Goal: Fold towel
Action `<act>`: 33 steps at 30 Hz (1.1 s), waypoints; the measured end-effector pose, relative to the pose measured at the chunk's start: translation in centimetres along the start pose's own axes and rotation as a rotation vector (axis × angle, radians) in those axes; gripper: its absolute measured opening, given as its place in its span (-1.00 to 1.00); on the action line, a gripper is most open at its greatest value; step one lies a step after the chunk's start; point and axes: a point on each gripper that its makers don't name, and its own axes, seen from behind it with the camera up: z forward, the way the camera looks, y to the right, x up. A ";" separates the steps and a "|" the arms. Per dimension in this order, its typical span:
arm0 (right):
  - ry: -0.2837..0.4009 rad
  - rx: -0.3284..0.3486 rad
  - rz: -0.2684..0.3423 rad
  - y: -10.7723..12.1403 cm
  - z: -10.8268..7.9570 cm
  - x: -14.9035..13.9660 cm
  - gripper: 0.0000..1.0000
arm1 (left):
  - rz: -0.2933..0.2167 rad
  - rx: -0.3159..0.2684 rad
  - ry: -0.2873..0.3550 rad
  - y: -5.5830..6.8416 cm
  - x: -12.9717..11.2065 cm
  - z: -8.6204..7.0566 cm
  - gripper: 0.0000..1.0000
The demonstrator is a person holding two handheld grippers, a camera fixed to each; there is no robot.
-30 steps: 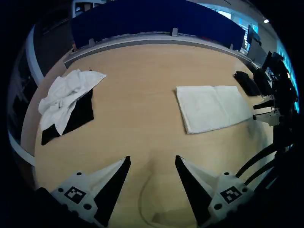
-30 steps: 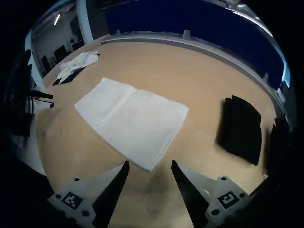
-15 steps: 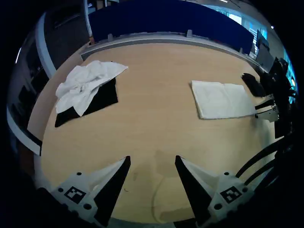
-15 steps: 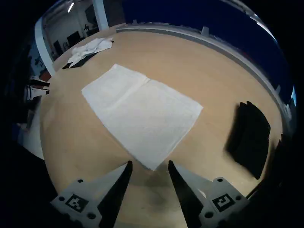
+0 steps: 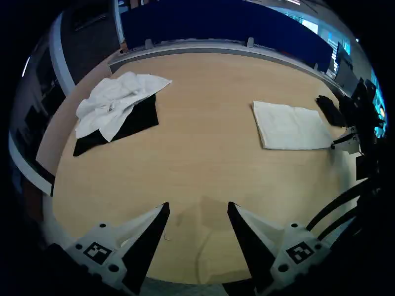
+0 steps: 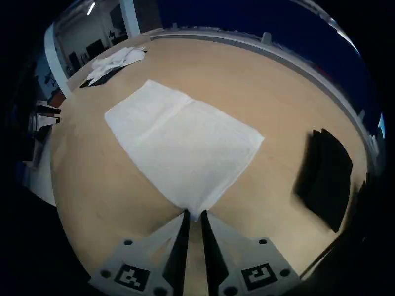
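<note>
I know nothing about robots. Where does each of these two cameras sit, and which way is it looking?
Left gripper view: rides on the left gripper, looking forward between its open fingers across the table toward the crumpled cloths.
Right gripper view: rides on the right gripper, looking down its fingers, pinched on the near corner of the flat towel.
Shared: both show the table, flat towel and crumpled cloths.

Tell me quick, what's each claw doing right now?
Left claw: open, holding nothing.
Right claw: closed, pinching the towel by its near corner.
</note>
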 end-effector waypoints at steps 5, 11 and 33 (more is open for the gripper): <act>-0.008 -0.003 -0.008 -0.1 0.0 0.1 -0.85 | 0.000 -0.002 -0.001 -0.1 0.1 0.0 0.74; 0.000 -0.018 -0.022 0.0 -0.3 0.7 -0.86 | 0.000 -0.002 -0.003 -0.1 -0.1 0.1 0.73; 0.071 -0.047 -0.239 -2.4 -5.7 10.9 -0.88 | 0.004 -0.012 0.017 -0.4 -0.1 -1.0 0.73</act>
